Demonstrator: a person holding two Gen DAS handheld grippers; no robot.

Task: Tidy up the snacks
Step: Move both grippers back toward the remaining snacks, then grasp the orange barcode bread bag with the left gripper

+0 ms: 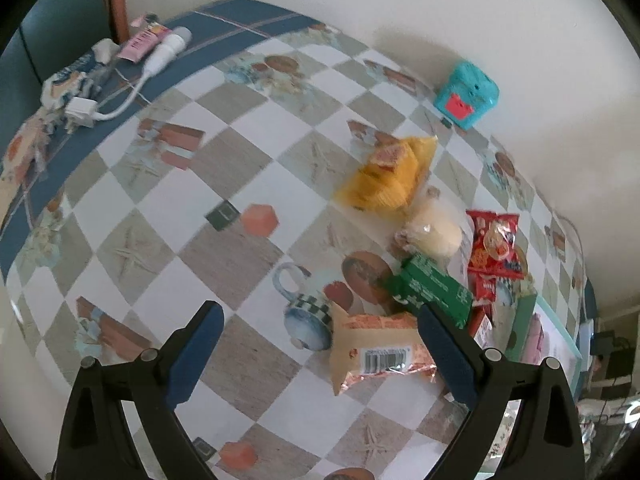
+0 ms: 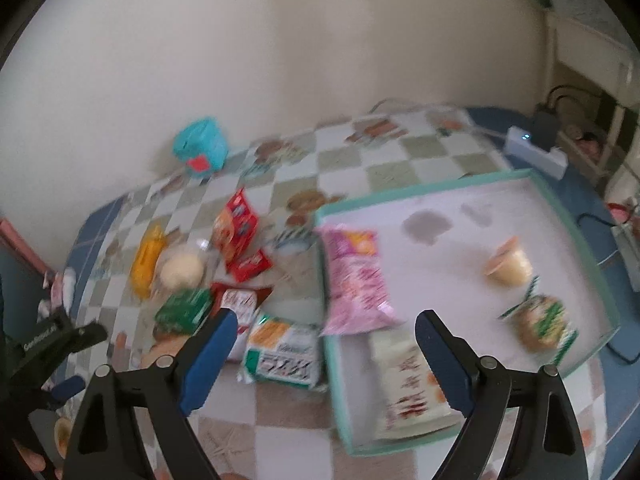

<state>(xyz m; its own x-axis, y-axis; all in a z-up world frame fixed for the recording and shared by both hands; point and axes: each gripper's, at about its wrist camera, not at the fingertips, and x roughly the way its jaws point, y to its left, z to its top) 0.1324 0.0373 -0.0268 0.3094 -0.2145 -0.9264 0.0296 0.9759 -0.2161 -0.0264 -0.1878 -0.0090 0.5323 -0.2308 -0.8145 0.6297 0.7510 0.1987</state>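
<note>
Both grippers hang above the bench with their blue-padded jaws spread wide and nothing between them. The left gripper sits over a tan snack packet lying barcode-up on the checked cloth, just beside a green packet. Beyond that lie a pale round bun in clear wrap, a yellow bag and a red packet, all close together in a loose heap. A teal box with a red patch stands by the wall, well apart from the snacks.

The right gripper hovers at the near left edge of a shallow teal-rimmed tray. Inside the tray lie a pink bag against its left wall, a white packet with red lettering near the front, a small pudding cup and a green-and-white wrapped snack toward the right. Just outside the tray's left wall rests a white-and-green packet. This view is blurred, so the print is unreadable.
</note>
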